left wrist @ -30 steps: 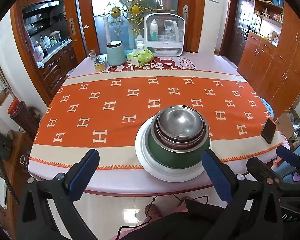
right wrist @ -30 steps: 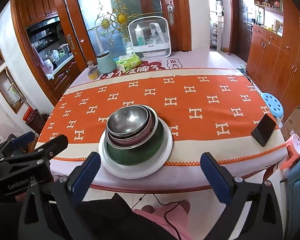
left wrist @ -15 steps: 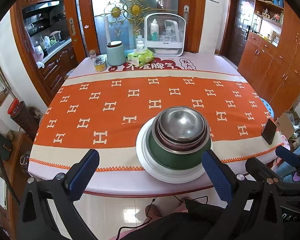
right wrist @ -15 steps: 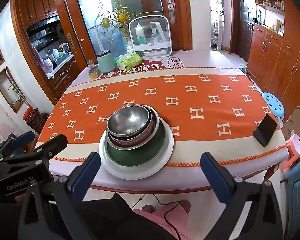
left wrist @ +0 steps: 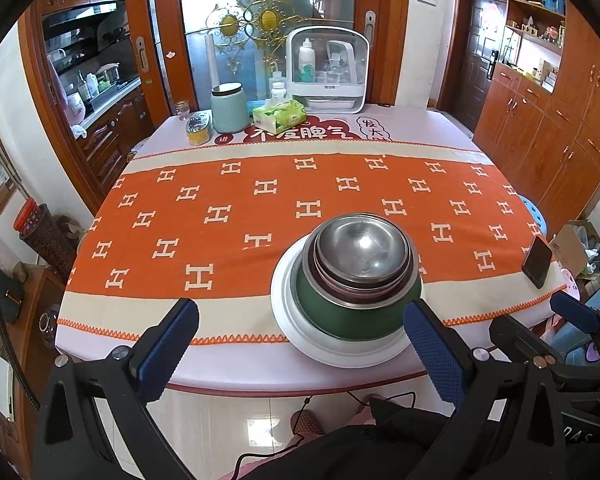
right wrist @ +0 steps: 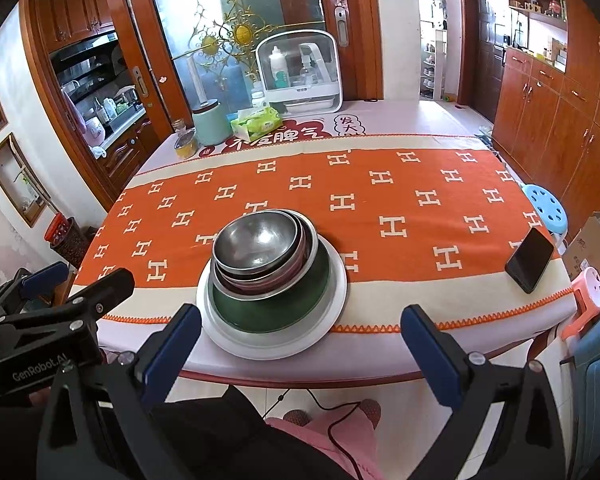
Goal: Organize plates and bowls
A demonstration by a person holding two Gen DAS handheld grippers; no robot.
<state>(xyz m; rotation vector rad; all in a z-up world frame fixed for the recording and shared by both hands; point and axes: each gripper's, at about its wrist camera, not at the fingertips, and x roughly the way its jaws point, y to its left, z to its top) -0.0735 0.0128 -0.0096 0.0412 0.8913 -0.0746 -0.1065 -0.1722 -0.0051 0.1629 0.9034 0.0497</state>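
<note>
Tongs both gape empty, yours, short of the bench edge: left tongs (left wrist: 300, 344), right tongs (right wrist: 300, 344); three nested steel bowls (right wrist: 256, 246), one green bowl (right wrist: 276, 308), one white round plate (right wrist: 332, 308).

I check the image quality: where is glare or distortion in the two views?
Left wrist view: a bright glare spot inside the top steel bowl, and the floor tiles reflect light. Right wrist view: softer glare in that bowl, fisheye bends the door frames, dark corners; both sharp.

"GenRobot.AI" in white on the left gripper (right wrist: 44, 292) body, seen from right wrist cam. Table mat (left wrist: 300, 134) w/ red Chinese chars, approx "不发脾气". Orange runner (left wrist: 300, 200): repeated white "H" motifs. Bottle labels too small to read.
</note>
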